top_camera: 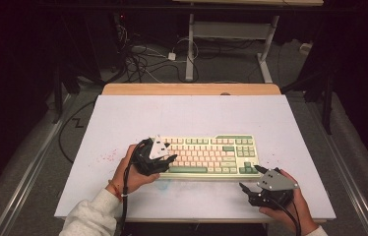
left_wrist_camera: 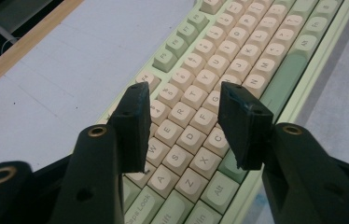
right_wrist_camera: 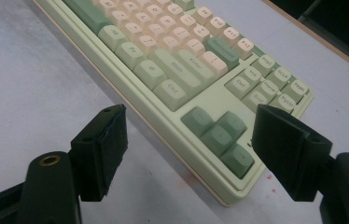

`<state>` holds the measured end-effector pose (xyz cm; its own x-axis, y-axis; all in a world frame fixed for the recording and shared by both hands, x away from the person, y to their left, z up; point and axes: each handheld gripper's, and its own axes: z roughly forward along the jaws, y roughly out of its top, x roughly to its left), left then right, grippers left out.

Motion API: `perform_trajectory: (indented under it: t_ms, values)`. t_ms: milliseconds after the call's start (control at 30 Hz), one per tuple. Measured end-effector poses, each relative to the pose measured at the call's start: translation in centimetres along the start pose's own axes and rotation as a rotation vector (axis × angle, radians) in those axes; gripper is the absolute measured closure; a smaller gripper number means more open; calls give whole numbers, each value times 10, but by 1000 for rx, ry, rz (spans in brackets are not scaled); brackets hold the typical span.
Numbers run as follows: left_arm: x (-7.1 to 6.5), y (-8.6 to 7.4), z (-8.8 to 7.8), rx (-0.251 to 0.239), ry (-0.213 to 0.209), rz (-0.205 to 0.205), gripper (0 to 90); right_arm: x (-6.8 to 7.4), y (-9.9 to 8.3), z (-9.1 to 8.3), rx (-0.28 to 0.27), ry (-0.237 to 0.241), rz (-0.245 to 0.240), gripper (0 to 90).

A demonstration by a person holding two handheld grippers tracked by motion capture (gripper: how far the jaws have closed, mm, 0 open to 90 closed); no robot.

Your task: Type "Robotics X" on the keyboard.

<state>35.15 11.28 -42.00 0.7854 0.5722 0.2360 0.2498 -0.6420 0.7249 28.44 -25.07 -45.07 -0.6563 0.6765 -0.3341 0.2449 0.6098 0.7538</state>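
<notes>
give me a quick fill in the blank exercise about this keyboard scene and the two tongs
1. The pale green and cream keyboard lies on a ____ table top.
2. The left tongs hover over the ____ keys.
3. The right tongs frame the four dark green ____ keys.
4. Both tongs stand ____, gripping nothing.

Missing words: white; letter; arrow; open

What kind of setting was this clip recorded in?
Probably a lab or workshop recording station, not a home desk. A keyboard lies alone on a white board laid over a wooden table, with loose cables on the dark floor and another desk's metal frame behind.
</notes>
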Motion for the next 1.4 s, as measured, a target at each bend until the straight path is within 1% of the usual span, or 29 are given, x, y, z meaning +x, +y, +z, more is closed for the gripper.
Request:
perform_trajectory:
  t_ms: [100,200,233,300,400,533,800,933,1133,1267,1400]
  values:
    - [-2,0,0,-8,0,1,493,0,0,0,1,1,0,268]
    - [-4,0,-1,-9,-7,8,498,0,0,0,0,1,0,268]
    - [-5,0,-1,-14,-8,5,514,0,0,0,0,1,0,268]
    - [-6,1,-2,-14,-15,13,536,0,0,0,1,1,0,268]
    - [-7,1,-4,-21,-40,23,639,0,0,0,0,2,-1,268]
    - [-10,2,-5,-24,-67,32,741,0,0,0,0,2,0,268]
    - [-16,3,-4,-10,-100,65,837,1,0,0,0,4,-1,268]
    - [-20,4,-2,3,-113,88,858,0,0,0,0,4,1,268]
    - [-25,4,0,11,-128,101,879,0,0,0,-2,2,1,268]
    - [-28,5,1,19,-151,120,882,0,0,0,-2,0,1,264]
    - [-30,5,3,20,-156,117,882,0,0,-1,-5,-6,6,262]
